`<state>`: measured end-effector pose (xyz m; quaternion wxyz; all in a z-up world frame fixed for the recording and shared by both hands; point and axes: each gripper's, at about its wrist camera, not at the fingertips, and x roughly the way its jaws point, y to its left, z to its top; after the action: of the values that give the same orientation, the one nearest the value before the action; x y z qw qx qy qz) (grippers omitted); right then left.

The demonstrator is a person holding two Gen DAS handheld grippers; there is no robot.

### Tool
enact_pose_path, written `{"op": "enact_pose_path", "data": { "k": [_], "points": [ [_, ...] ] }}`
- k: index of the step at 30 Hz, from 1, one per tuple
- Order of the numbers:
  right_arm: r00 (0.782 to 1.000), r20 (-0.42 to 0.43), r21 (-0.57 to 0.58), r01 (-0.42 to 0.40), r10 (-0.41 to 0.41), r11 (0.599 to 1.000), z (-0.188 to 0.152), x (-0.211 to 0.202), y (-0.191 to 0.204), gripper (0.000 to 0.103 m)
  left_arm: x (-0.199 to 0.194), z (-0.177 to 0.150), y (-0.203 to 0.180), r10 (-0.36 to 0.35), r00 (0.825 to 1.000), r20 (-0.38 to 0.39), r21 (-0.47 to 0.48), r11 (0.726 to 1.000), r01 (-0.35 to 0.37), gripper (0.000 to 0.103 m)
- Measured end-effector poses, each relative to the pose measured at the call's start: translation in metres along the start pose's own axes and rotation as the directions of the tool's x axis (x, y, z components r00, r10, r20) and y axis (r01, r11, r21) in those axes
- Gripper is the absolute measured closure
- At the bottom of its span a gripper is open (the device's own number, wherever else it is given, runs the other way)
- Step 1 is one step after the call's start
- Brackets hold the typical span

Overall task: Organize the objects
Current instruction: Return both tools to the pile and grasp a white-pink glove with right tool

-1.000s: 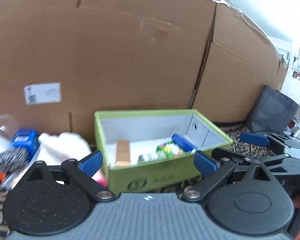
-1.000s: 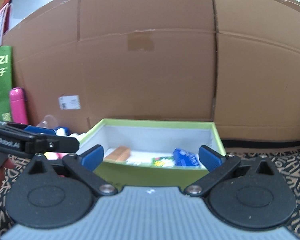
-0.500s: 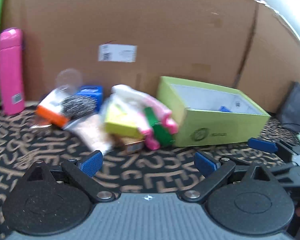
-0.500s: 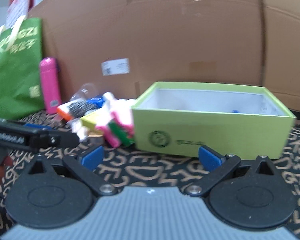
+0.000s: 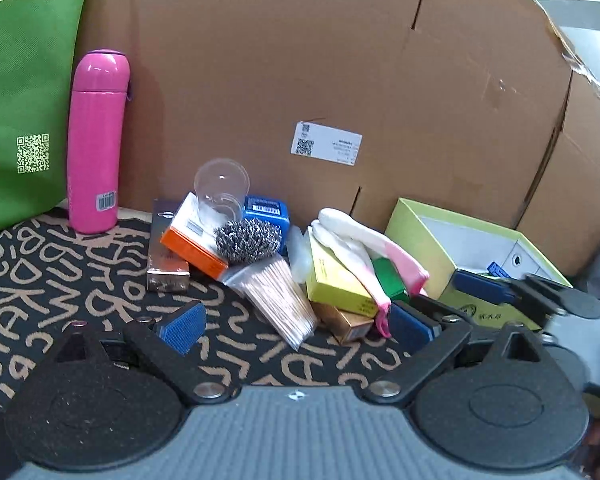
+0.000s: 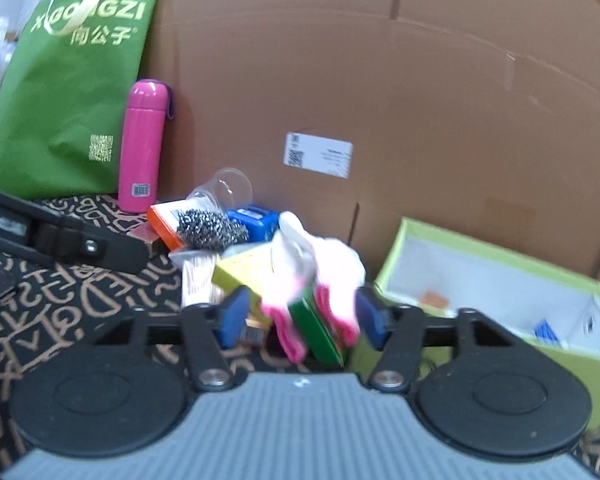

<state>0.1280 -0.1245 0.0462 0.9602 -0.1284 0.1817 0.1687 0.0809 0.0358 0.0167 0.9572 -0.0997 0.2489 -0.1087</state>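
The left gripper point(image 5: 296, 328), a black two-finger tool with blue ribbed pads on a grey ridged body, points slightly downward with its fingers point(image 5: 182, 326) spread wide and nothing between them. The right gripper point(image 6: 300, 318), of the same black, blue and grey build, also tilts slightly downward. Its jaws have just been closing and now stand about half apart, with a white and pink fabric glove point(image 6: 320, 276) between the pads; whether they press on it cannot be told. In the left wrist view the right gripper sits at the far right, just beside the left one.
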Motion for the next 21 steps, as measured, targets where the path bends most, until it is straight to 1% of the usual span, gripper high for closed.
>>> {"op": "enact_pose_path", "data": {
  "k": [2, 4, 6, 7, 8, 10, 11, 14, 16, 18, 21],
  "points": [
    [0.999, 0.005, -0.044, 0.041, -0.041, 0.998, 0.004, 0.014, 0.008, 0.059, 0.001, 0.002, 0.001, -0.002, 1.0, -0.002, -0.001, 1.0, 0.002, 0.002],
    [0.995, 0.013, -0.093, 0.103, -0.102, 0.99, 0.006, 0.028, 0.015, 0.063, 0.004, 0.004, -0.001, -0.006, 1.0, -0.006, 0.001, 1.0, 0.006, 0.002],
    [0.99, 0.004, -0.131, 0.142, -0.143, 0.981, 0.007, 0.041, 0.019, 0.081, 0.006, 0.006, -0.003, -0.015, 1.0, -0.007, 0.002, 1.0, 0.015, 0.002],
    [0.989, -0.014, -0.133, 0.144, -0.148, 0.981, 0.006, 0.046, 0.018, 0.097, 0.007, 0.008, -0.004, -0.02, 1.0, -0.007, 0.002, 1.0, 0.02, 0.002],
    [0.989, -0.025, -0.115, 0.14, -0.143, 0.984, 0.004, 0.048, 0.016, 0.097, 0.008, 0.01, -0.006, -0.026, 1.0, -0.007, 0.004, 1.0, 0.026, 0.002],
    [0.994, -0.029, -0.075, 0.104, -0.106, 0.992, -0.001, 0.042, 0.011, 0.097, 0.011, 0.012, -0.01, -0.037, 0.999, -0.003, 0.015, 0.999, 0.037, 0.002],
    [0.997, -0.025, -0.053, 0.072, -0.073, 0.996, -0.004, 0.035, 0.009, 0.098, 0.013, 0.014, -0.012, -0.04, 0.999, -0.004, 0.018, 0.999, 0.04, 0.002],
    [0.998, -0.031, 0.01, -0.054, 0.054, 0.998, -0.014, 0.008, 0.004, 0.098, 0.021, 0.016, -0.021, -0.064, 0.998, -0.017, 0.026, 0.998, 0.064, 0.002],
    [0.99, -0.053, 0.036, -0.126, 0.128, 0.991, -0.022, -0.011, 0.003, 0.098, 0.026, 0.014, -0.028, -0.076, 0.996, -0.038, 0.034, 0.996, 0.078, 0.002],
    [0.977, -0.086, 0.056, -0.191, 0.195, 0.98, -0.035, -0.029, 0.002, 0.098, 0.03, 0.009, -0.034, -0.092, 0.994, -0.061, 0.045, 0.994, 0.095, 0.002],
    [0.954, -0.15, 0.087, -0.248, 0.259, 0.965, -0.054, -0.049, -0.003, 0.097, 0.039, 0.001, -0.045, -0.114, 0.988, -0.106, 0.064, 0.991, 0.121, 0.003]
  ]
}}
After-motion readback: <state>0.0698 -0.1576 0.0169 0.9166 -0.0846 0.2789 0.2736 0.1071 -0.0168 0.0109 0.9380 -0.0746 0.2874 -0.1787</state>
